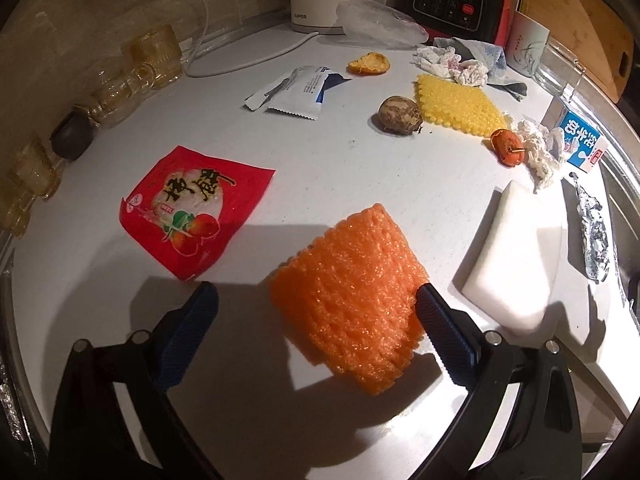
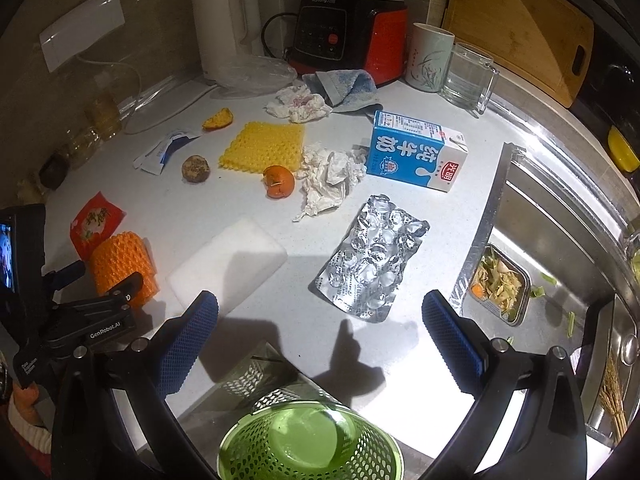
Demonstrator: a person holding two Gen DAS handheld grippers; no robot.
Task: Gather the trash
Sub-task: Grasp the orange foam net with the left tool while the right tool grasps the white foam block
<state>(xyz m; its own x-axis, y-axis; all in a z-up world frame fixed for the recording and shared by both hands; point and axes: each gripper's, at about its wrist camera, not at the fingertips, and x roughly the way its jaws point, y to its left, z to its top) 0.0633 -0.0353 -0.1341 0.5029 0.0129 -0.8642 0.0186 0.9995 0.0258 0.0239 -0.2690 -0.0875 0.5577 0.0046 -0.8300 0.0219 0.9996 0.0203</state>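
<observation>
My left gripper [image 1: 318, 304] is open around an orange foam fruit net [image 1: 352, 296] lying on the white counter; the net touches the right finger, the left finger stands apart. The net also shows in the right wrist view [image 2: 120, 268], with the left gripper [image 2: 102, 280] on it. My right gripper [image 2: 320, 312] is open and empty above a green mesh bin [image 2: 308, 440] at the counter's front edge. A silver blister pack [image 2: 372, 256] lies just ahead of it. A red snack wrapper [image 1: 192, 208] lies left of the net.
Trash is spread on the counter: milk carton [image 2: 416, 152], crumpled tissues [image 2: 332, 176], orange peel [image 2: 278, 182], yellow foam net [image 2: 264, 146], white wrapper [image 1: 296, 92], white foam block [image 2: 228, 260]. A kettle [image 2: 224, 24], blender, cup and glass stand at the back. A sink [image 2: 560, 240] lies right.
</observation>
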